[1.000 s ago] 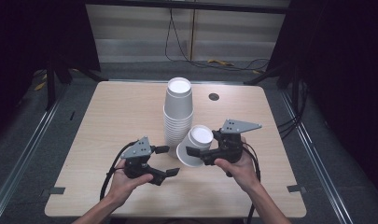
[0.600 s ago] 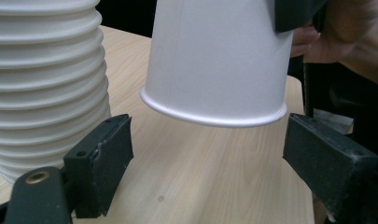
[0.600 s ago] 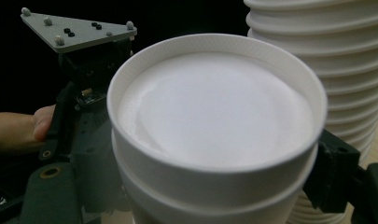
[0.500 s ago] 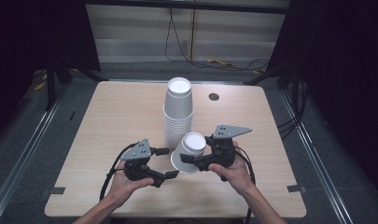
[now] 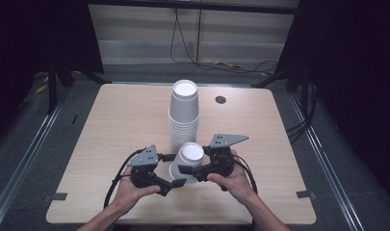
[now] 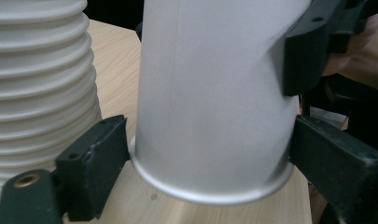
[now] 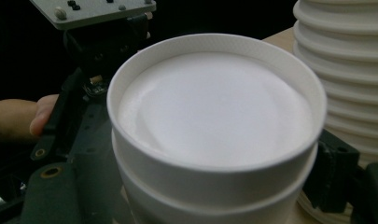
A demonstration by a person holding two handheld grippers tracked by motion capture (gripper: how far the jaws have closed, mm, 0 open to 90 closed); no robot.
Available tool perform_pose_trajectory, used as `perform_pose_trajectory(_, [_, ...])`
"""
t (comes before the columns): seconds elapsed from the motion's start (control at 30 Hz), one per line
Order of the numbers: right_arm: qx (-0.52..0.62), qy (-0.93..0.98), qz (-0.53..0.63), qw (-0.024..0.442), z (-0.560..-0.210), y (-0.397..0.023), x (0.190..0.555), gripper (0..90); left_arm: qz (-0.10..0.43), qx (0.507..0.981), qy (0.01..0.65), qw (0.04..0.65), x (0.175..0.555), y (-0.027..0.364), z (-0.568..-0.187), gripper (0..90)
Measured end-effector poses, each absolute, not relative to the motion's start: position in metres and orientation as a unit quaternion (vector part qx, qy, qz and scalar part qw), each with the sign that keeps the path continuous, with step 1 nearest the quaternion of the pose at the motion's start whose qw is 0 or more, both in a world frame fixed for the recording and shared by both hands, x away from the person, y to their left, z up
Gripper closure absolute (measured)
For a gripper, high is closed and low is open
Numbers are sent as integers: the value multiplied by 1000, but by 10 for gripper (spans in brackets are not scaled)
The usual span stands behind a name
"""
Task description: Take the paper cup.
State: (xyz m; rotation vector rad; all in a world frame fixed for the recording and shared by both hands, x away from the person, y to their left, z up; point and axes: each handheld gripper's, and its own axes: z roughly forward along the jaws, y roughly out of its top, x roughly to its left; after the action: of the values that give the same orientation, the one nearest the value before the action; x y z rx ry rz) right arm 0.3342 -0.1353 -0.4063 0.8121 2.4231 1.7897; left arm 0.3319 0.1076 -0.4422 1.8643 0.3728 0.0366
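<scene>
High view looks down on a pale wooden desk (image 5: 110,125) where a tall stack of white paper cups (image 5: 184,113) stands near the middle. Just at six o'clock from that stack, two nested cups (image 5: 188,161) hang tilted between both hands. The right tongs (image 5: 188,169), coming from three o'clock, grip the pair below the rims; the right gripper view shows two rims, one inside the other, with a black pad pressed on the wall. The left tongs (image 5: 175,184) come from nine o'clock at the cups' base. In the left gripper view the base sits between the jaws, which have just been opening; a sliver of gap shows at the near pad, so they look open around it rather than clamped.

As I judge it, the work is pulling the outer cup off the inner one. The risk: if the left tongs close too lightly on the tapered wall, they slide off and the pair stays stuck; too hard, and the thin paper buckles. The stack stands just beside the left tongs, so a sideways tug could knock it over.
</scene>
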Motion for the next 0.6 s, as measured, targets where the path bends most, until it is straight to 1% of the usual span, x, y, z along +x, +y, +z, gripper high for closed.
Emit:
perform_pose_trajectory(0.1, [261, 773, 578, 4, -408, -132, 334, 211, 19, 798, 158, 581, 331, 106, -444, 73])
perform_pose_trajectory(0.27, [260, 770, 584, -4, -412, -127, 332, 211, 16, 798, 159, 582, 330, 103, -445, 63])
perform_pose_trajectory(0.4, [260, 763, 592, -11, -413, -125, 331, 211, 16, 792, 162, 589, 330, 103, -445, 38])
perform_pose_trajectory(0.53, [258, 760, 596, -10, -414, -123, 330, 211, 9, 790, 166, 590, 330, 102, -446, 43])
perform_pose_trajectory(0.6, [257, 759, 597, -9, -414, -122, 329, 210, 10, 792, 162, 588, 330, 102, -446, 61])
